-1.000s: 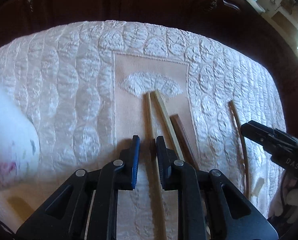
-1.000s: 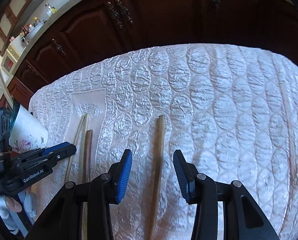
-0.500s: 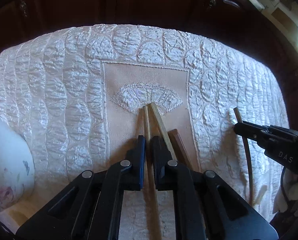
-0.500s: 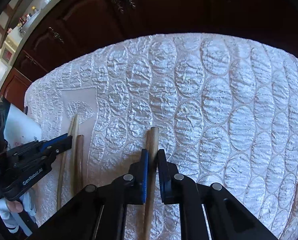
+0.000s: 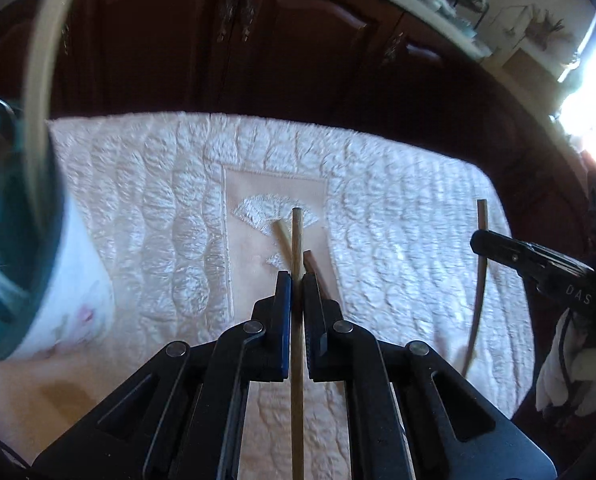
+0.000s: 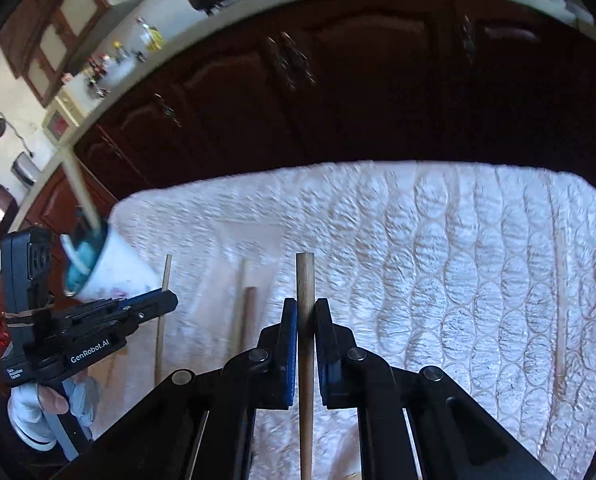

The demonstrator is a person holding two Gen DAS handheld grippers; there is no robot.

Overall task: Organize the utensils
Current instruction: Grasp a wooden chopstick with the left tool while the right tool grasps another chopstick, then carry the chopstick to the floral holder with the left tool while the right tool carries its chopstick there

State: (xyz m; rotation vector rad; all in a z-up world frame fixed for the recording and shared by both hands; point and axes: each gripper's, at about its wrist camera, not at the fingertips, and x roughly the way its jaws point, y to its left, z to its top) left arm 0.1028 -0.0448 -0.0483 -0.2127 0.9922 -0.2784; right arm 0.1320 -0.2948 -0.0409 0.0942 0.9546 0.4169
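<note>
My left gripper (image 5: 296, 280) is shut on a light wooden chopstick (image 5: 296, 240) and holds it above the quilted white cloth (image 5: 397, 220). My right gripper (image 6: 305, 306) is shut on a thicker light chopstick (image 6: 304, 276), also raised. The right gripper shows in the left wrist view (image 5: 493, 242), and the left gripper in the right wrist view (image 6: 154, 304). A pale chopstick (image 5: 281, 238) and a dark brown one (image 5: 311, 264) lie on the beige panel (image 5: 258, 192). A white floral cup with a teal inside (image 5: 58, 280) stands at the left with a pale stick in it.
Another thin chopstick (image 6: 561, 300) lies near the cloth's right edge. Dark wooden cabinet doors (image 5: 258, 48) stand behind the table. A counter with bottles and jars (image 6: 130, 60) runs above them.
Both grippers closed on their chopsticks and lifted them off the cloth. The cup has come closer at the left in the left wrist view.
</note>
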